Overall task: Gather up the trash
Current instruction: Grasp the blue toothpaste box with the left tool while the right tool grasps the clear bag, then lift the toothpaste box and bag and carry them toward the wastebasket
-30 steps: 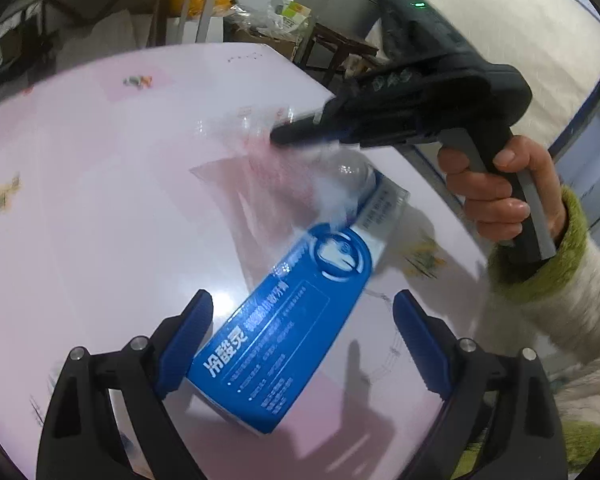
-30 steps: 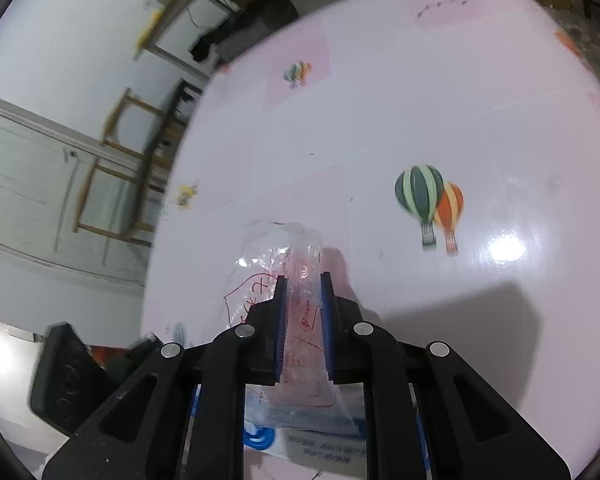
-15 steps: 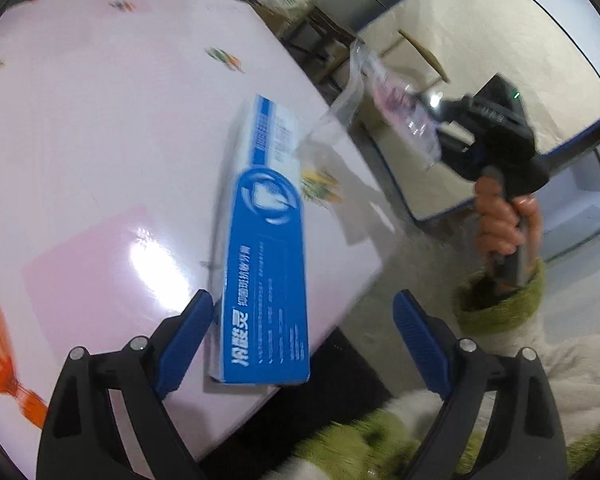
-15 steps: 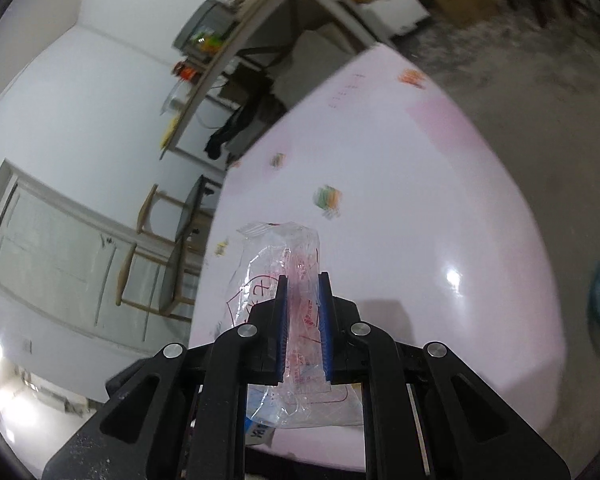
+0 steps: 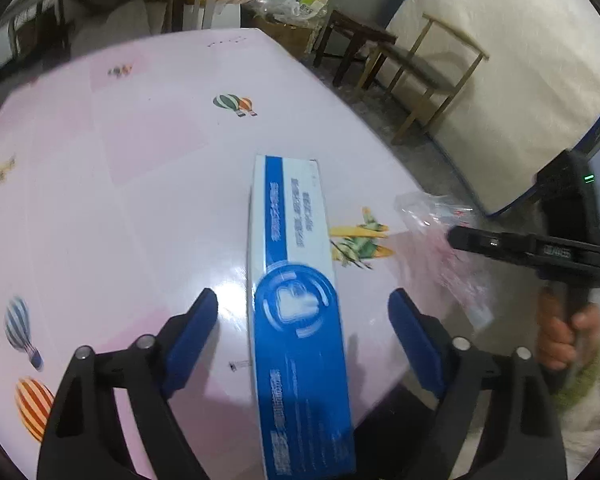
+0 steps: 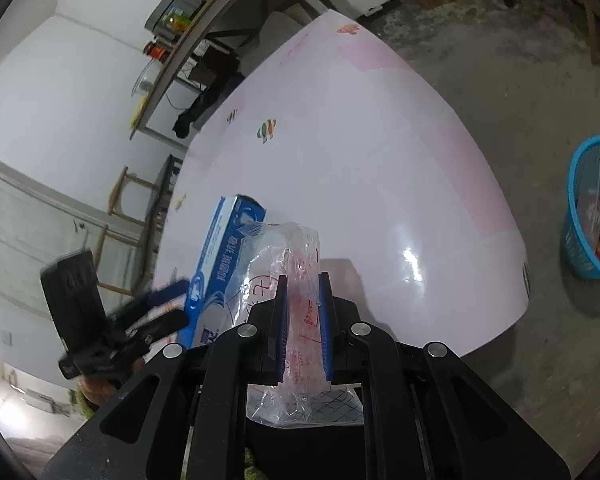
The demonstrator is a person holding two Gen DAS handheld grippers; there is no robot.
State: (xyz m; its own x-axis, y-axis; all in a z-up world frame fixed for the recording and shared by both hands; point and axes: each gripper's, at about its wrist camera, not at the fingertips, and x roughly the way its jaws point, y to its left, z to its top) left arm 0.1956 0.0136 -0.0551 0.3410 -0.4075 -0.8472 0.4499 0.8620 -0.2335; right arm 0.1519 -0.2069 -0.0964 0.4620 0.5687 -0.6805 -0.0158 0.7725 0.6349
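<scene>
Pinching a clear plastic wrapper (image 6: 296, 300), the right hand-held gripper (image 6: 303, 320) hangs off the desk (image 6: 360, 168) edge, with the blue basket (image 6: 580, 240) at 3 o'clock already holding trash. The left hand-held gripper (image 5: 304, 332), spread wide, straddles the blue toothpaste box (image 5: 296, 300) ungrasped on the desk.

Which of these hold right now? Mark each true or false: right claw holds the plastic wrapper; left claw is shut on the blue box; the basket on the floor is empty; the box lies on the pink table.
1. The right claw grips the clear plastic wrapper. True.
2. The left claw is shut on the blue box. False: its fingers stand open on either side of the box.
3. The blue basket on the floor is empty. False: packaging already lies inside.
4. The box lies on the pink table. True.
</scene>
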